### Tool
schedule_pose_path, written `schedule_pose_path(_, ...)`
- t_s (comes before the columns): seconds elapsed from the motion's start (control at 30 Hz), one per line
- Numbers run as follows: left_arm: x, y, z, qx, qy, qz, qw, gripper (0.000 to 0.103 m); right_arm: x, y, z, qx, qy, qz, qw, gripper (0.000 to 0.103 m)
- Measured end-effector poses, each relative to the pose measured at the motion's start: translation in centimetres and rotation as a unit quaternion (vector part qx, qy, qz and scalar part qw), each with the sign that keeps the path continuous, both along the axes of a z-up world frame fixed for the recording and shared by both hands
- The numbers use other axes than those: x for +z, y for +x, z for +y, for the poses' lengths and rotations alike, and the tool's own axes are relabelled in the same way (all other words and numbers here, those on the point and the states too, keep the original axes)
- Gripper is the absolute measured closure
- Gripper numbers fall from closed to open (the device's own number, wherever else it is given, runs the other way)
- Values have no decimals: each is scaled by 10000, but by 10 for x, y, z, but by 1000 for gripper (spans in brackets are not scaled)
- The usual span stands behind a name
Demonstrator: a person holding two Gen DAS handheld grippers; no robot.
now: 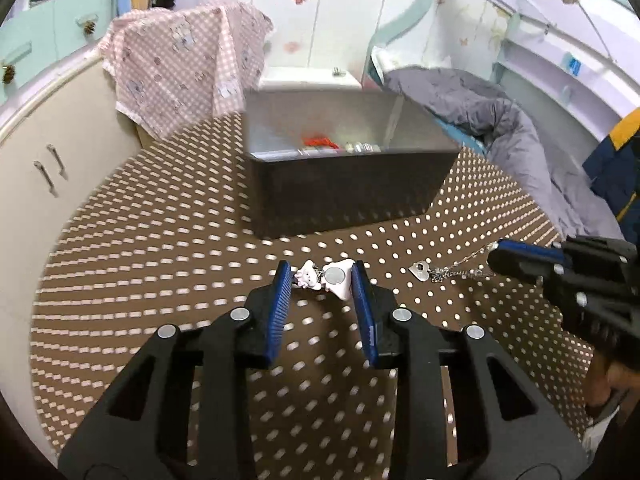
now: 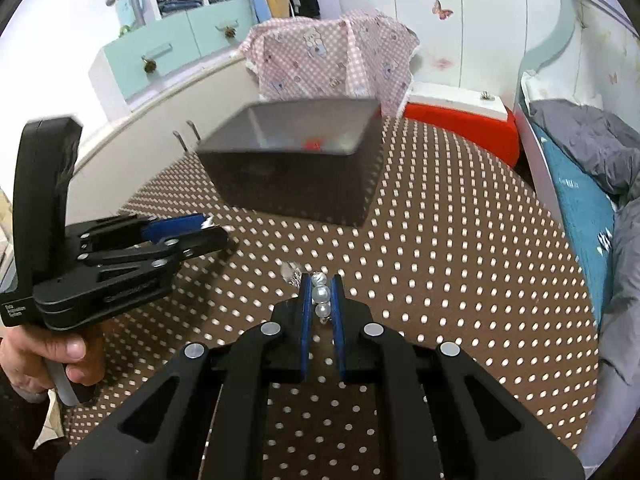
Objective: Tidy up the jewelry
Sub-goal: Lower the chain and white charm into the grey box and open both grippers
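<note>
Right wrist view: pearl strand [image 2: 322, 298] pinched inside right tool [image 2: 321, 294].

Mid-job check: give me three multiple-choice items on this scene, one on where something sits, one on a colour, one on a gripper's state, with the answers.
1. Where is the dark bin?
A. On the dotted tablecloth
B. On the bed
C. In the cupboard

2. What colour are the charms between the left gripper's pads?
A. Green
B. Pale pink and white
C. Black

3. What state is the right gripper in?
A. Wide open, empty
B. Out of view
C. Shut on a pearl strand

Answers: 1 A, the bin stands on the cloth beyond both grippers. 2 B, both charms look pale pink-white. 3 C, the beads sit pinched between the blue pads.
</note>
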State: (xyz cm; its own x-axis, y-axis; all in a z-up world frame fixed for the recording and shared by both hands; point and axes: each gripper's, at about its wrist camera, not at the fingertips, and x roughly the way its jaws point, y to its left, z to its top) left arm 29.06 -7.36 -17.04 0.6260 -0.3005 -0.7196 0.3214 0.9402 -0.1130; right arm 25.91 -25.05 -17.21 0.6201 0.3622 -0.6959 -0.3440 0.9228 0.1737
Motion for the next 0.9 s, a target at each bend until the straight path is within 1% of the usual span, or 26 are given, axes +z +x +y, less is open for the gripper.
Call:
schedule_pose_path(0.13,36,-11,21,114,-163,-352,9992,72,34,-2,1,146,93,-309,9994,95)
schedule_pose_path(0.3,73,-16,35,87,-302,-686,9971,72,82,-2,5,359,147,-749,9964,95)
schedule_pose_path(0.47,113,-6,35,-106,-341,-1055,9938,72,137,3,8,456,156,-1266,9908,95)
schedule_pose_path(0.53,122,-3,32,-191,-300,-1157,9926,72,151,7,10,435,152,-1399,9891,95)
schedule_pose_path(0.6,133,7,28,-330,-353,-1188,9917,72,165,13,12,445,190,-1531,9870,95)
schedule_pose_path(0.67,136,17,26,-346,-289,-1197,9918,72,173,22,14,458,213,-1580,9861,95)
schedule_pose_path(0.73,138,33,23,-384,-353,-1076,9928,72,177,34,18,469,204,-1563,9864,95)
schedule_pose_path(0.8,136,43,19,-414,-320,-1000,9936,72,176,48,20,449,202,-1518,9872,95)
schedule_pose_path(0.9,130,55,14,-430,-287,-876,9948,72,168,66,19,389,264,-1358,9896,95)
